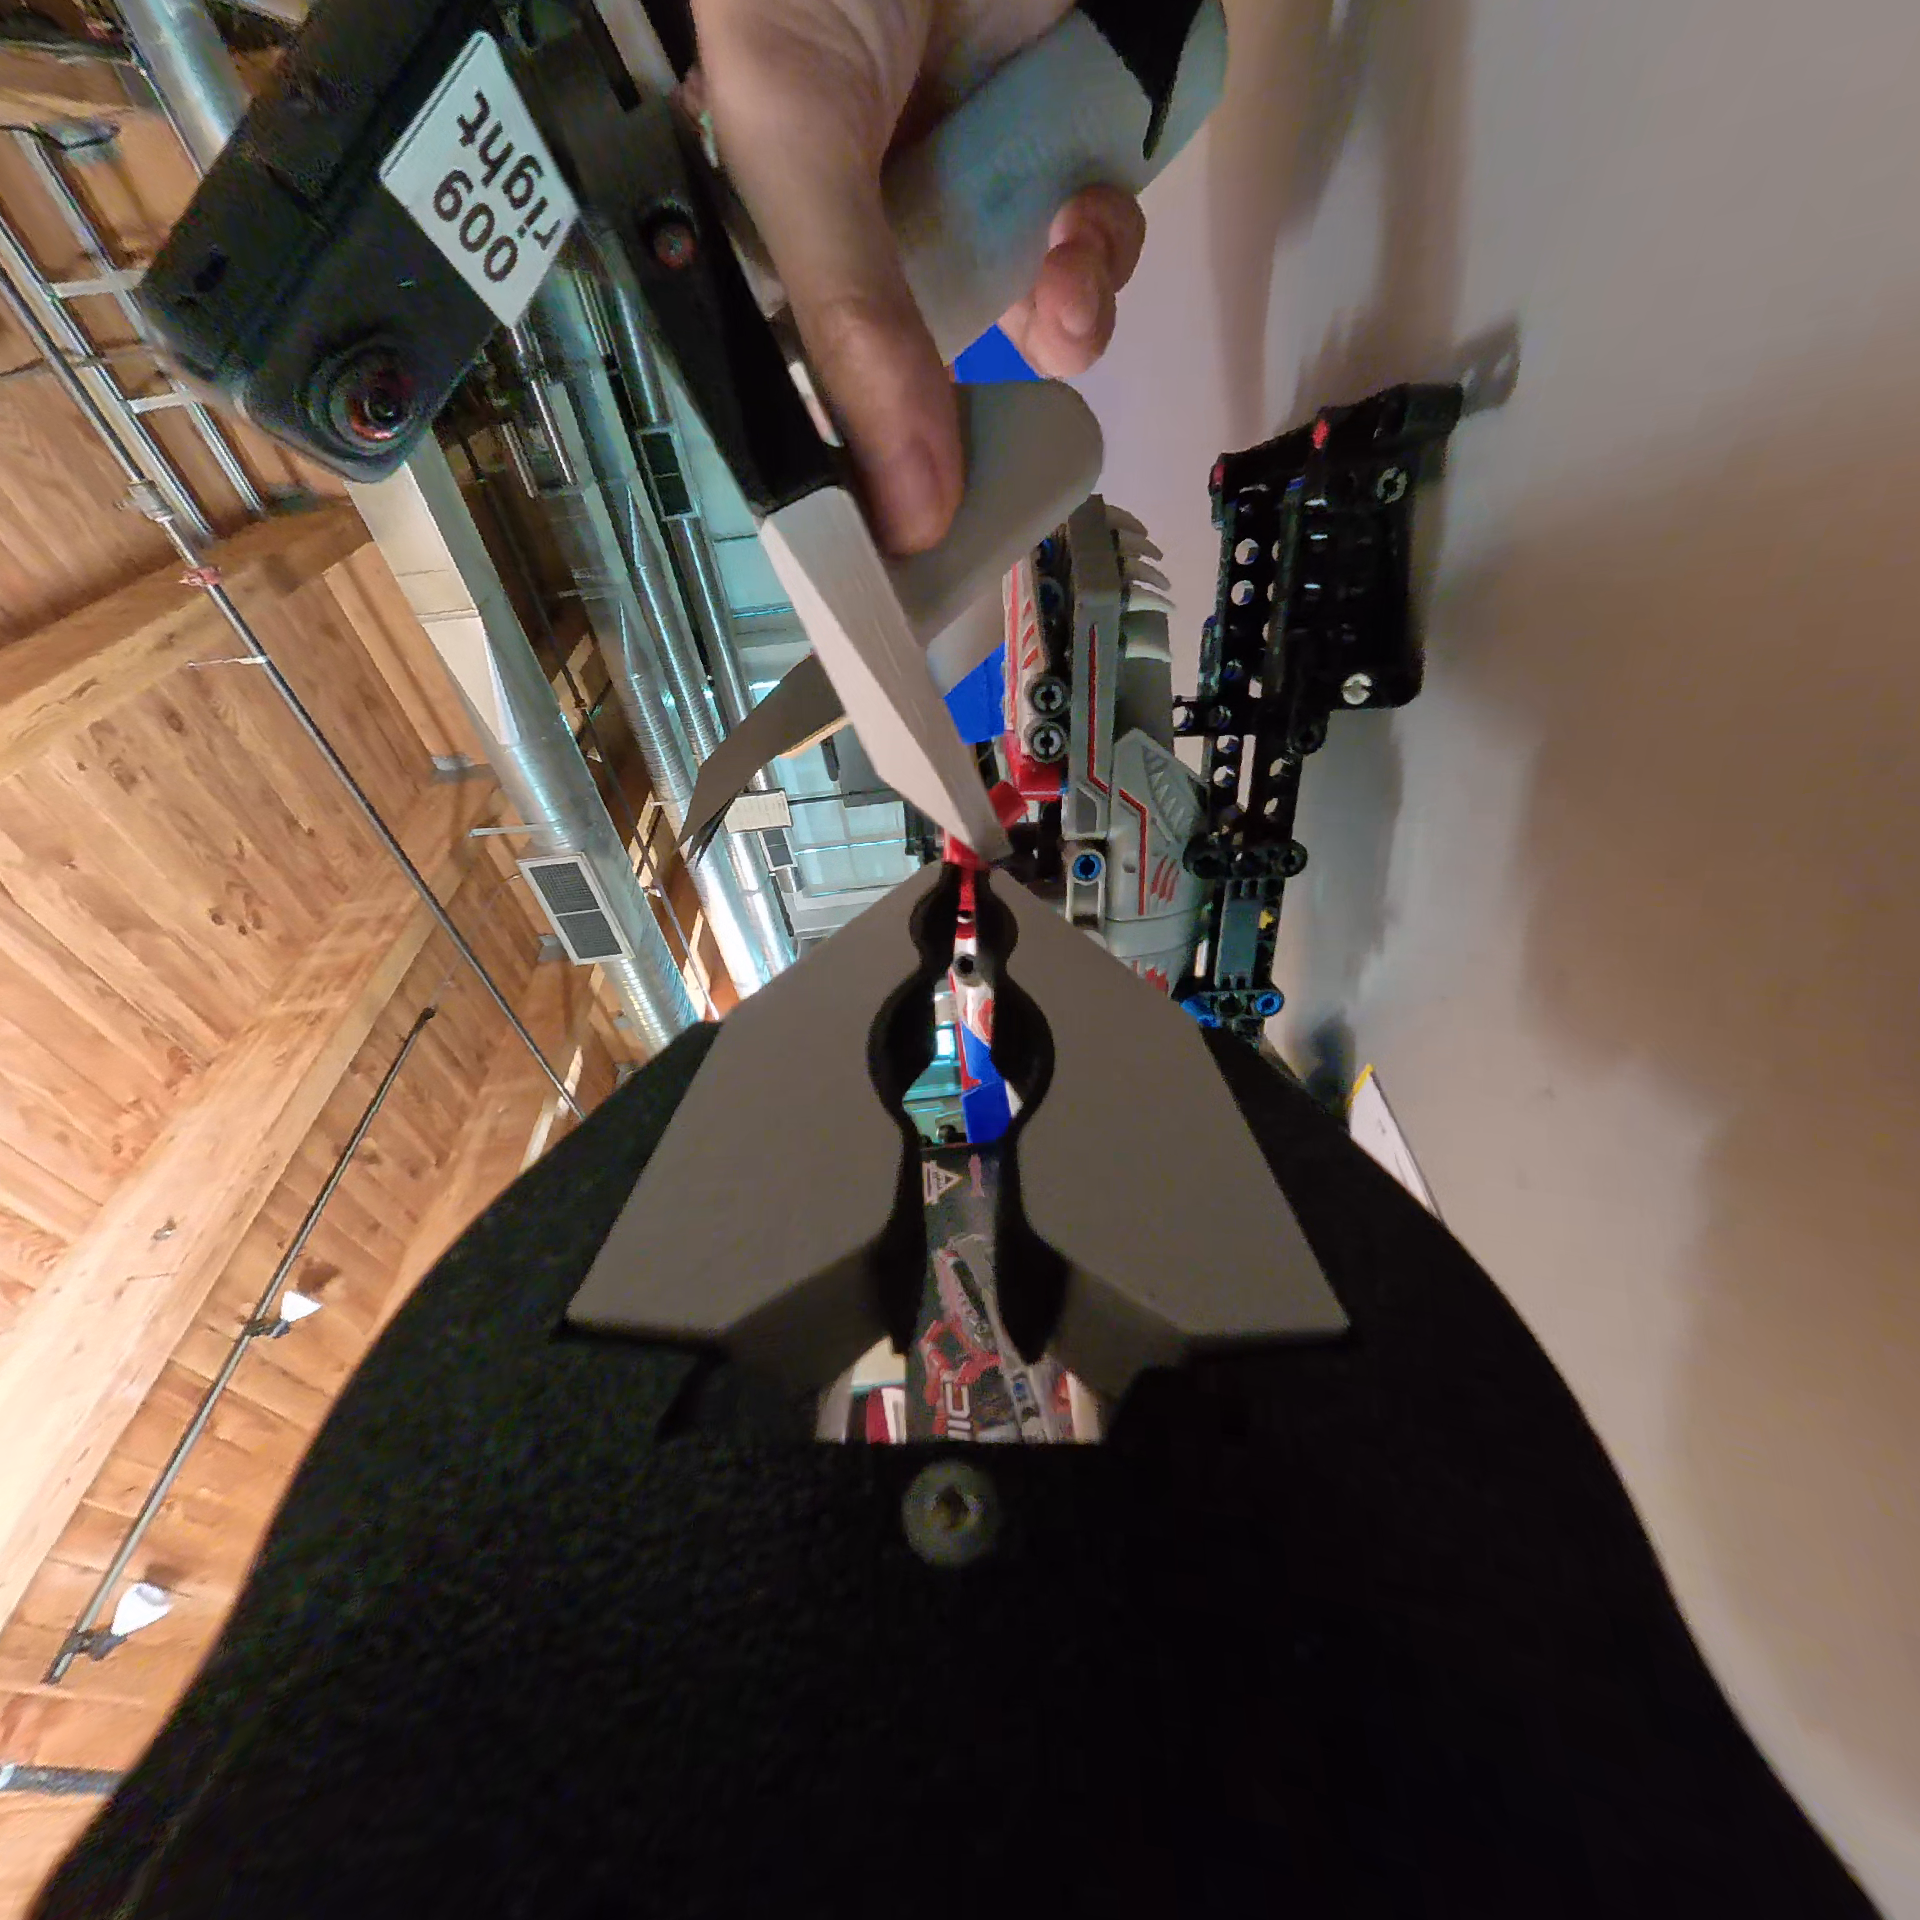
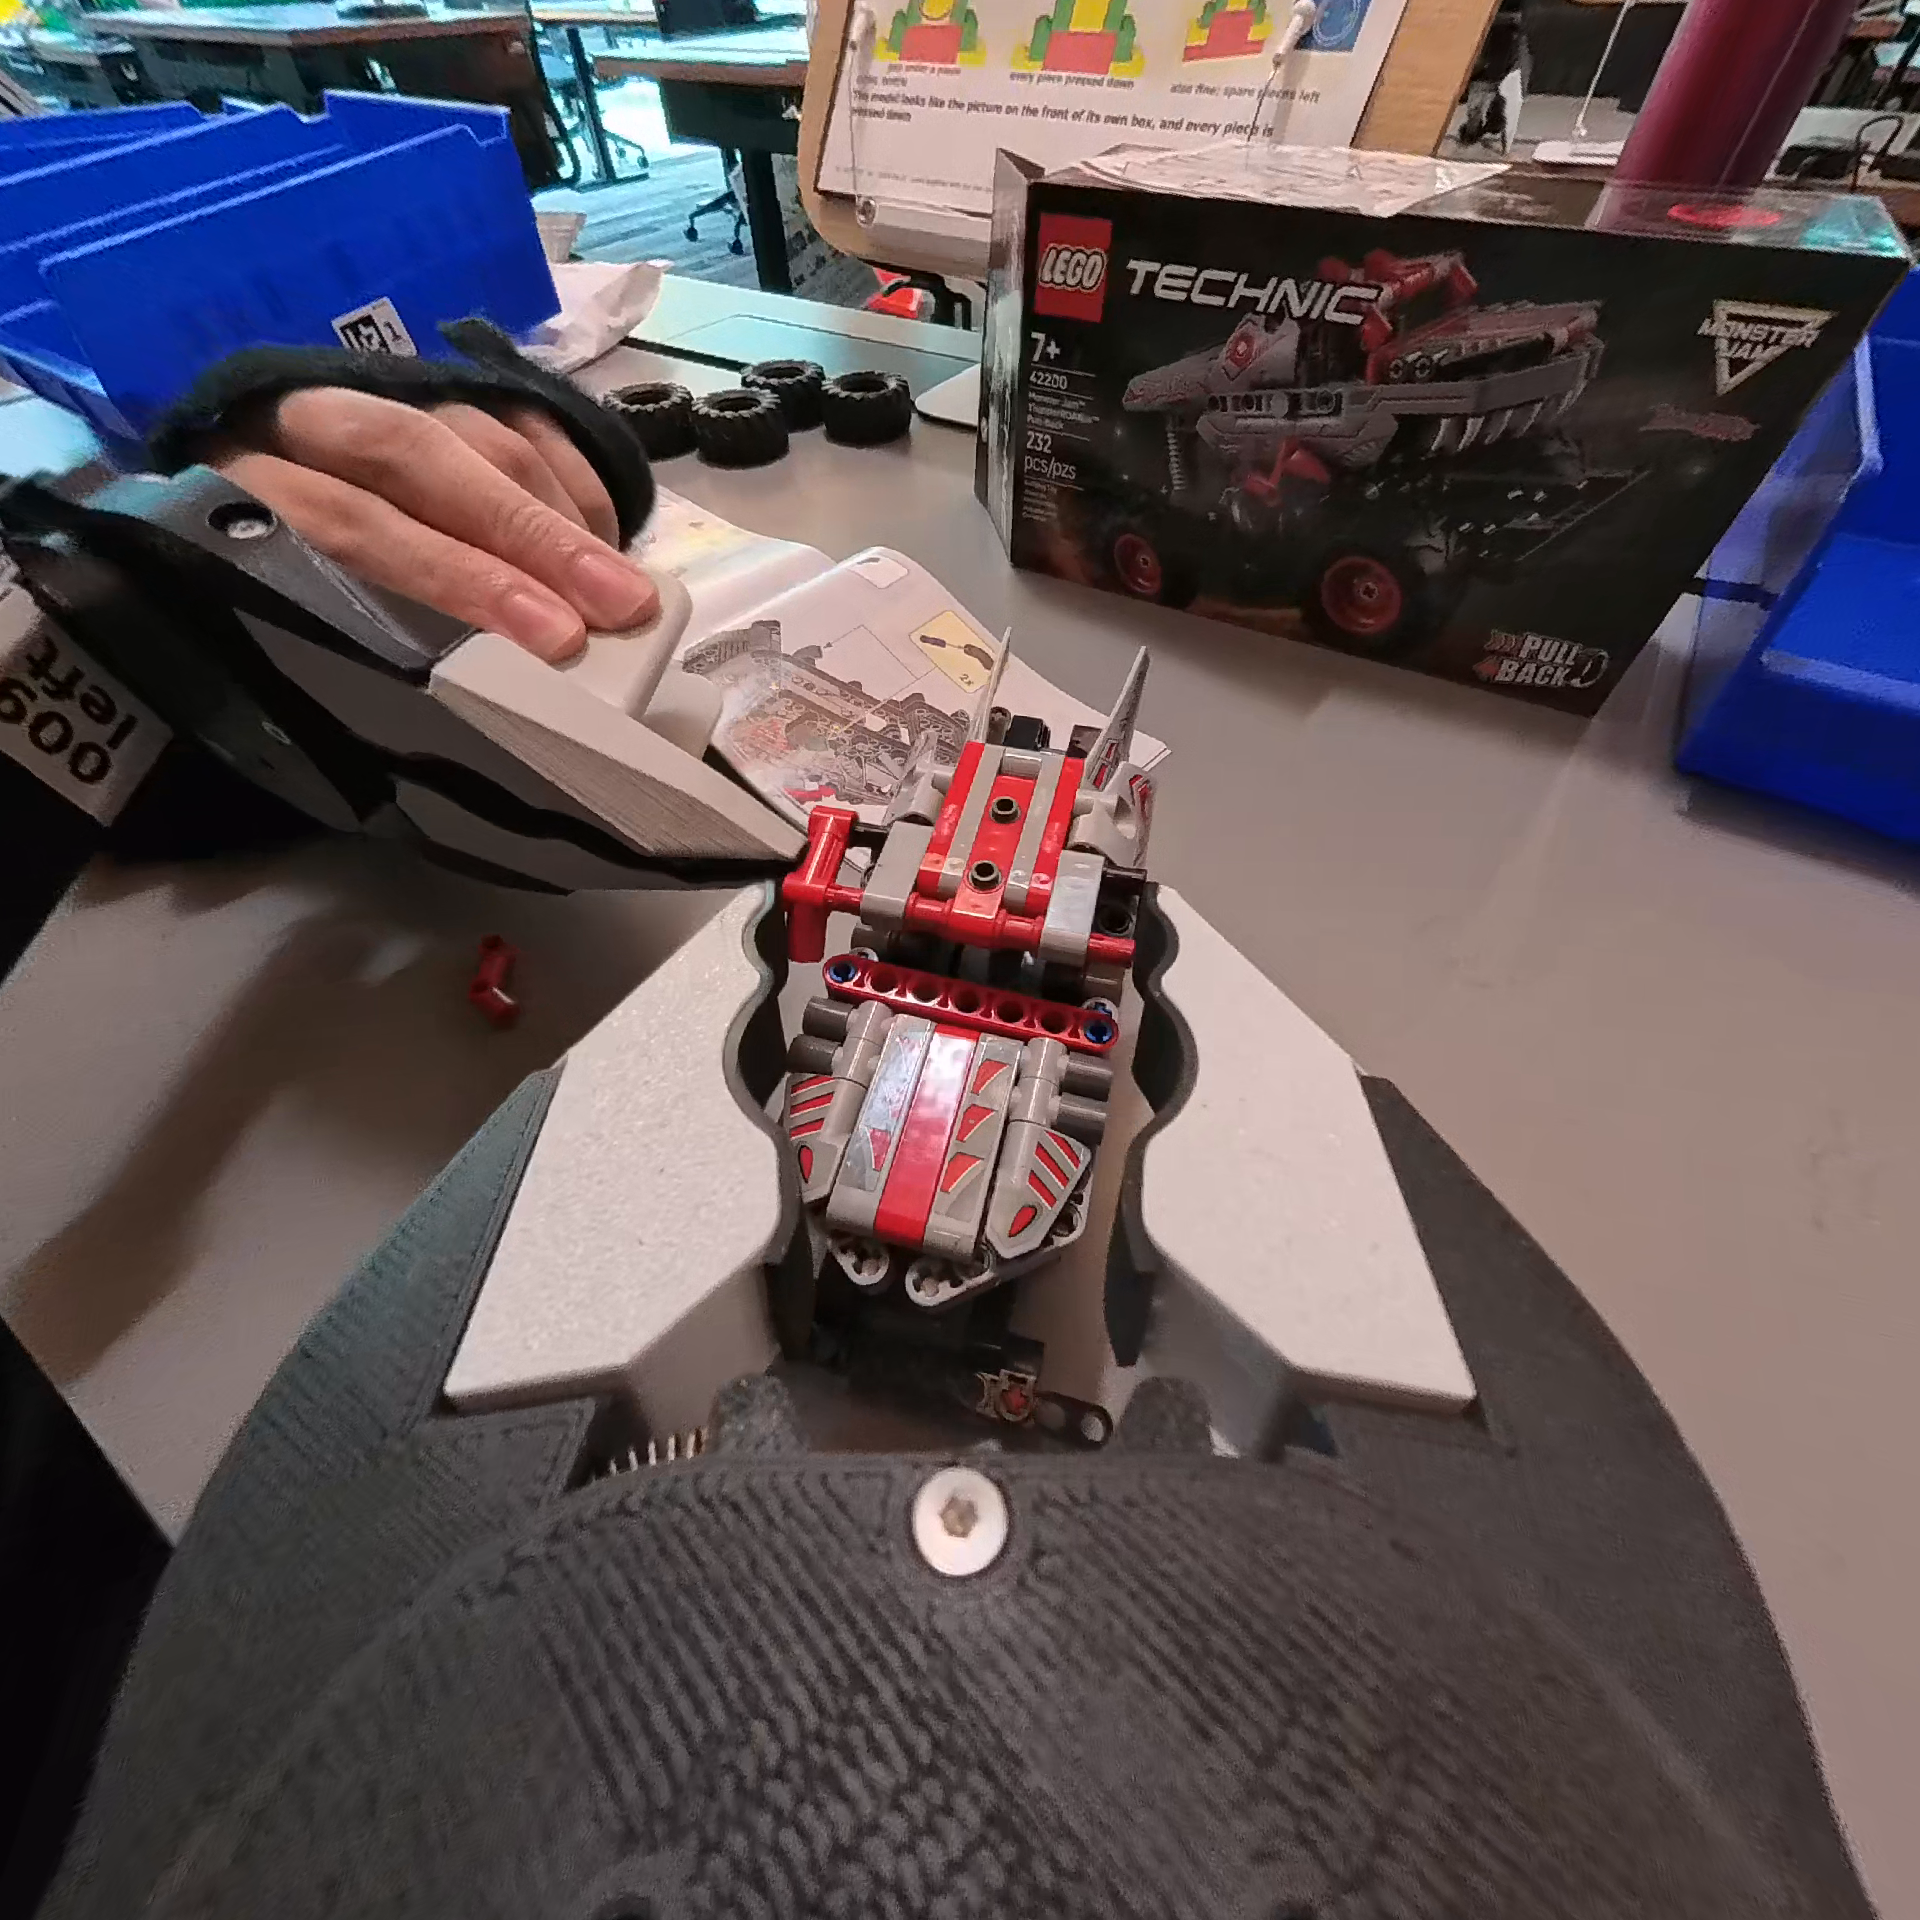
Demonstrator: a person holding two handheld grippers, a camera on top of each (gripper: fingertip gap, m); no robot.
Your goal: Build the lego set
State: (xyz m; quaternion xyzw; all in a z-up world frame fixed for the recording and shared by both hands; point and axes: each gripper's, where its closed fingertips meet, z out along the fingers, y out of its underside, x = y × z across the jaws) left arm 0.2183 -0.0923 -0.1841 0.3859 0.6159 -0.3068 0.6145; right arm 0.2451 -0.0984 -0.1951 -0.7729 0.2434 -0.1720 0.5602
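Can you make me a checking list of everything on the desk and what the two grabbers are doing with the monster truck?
Surface: plain grey tabletop, mostly bare near the grippers.
Job's things: grey-and-red brick truck body; open instruction booklet behind it; four black rubber tyres; printed set box; black beam chassis frame lying apart on the table.
Clutter: small loose red connector piece; blue plastic bins.
Grippers: right gripper shut on the truck body; left gripper pinching a red pin at the body's corner.
Cables: nothing seen.
Surroundings: instruction poster on board, other desks behind, wooden ceiling with metal ducts.
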